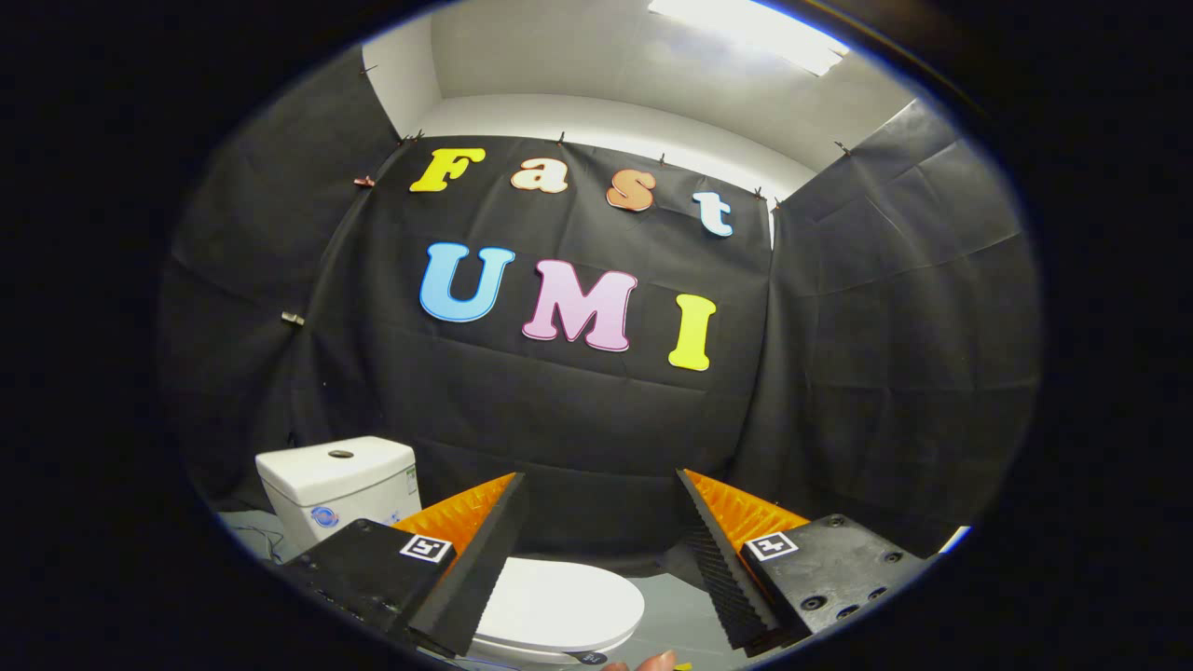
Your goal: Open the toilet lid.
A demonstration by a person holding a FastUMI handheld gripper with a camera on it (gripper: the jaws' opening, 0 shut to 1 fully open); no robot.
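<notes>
Gripper view shows the toilet lid (559, 601) lying closed low in the frame, between and below my spread, empty fingers (485, 550). I judge it rigid, smooth, light and hinged, best lifted under its front rim. My left finger hides the hinge near the cistern (335, 485).

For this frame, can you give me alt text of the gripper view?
The open gripper hangs above a white toilet with its flat oval lid closed, touching nothing. The white ceramic tank stands beyond the gripper's left finger, against black cloth walls.
</notes>
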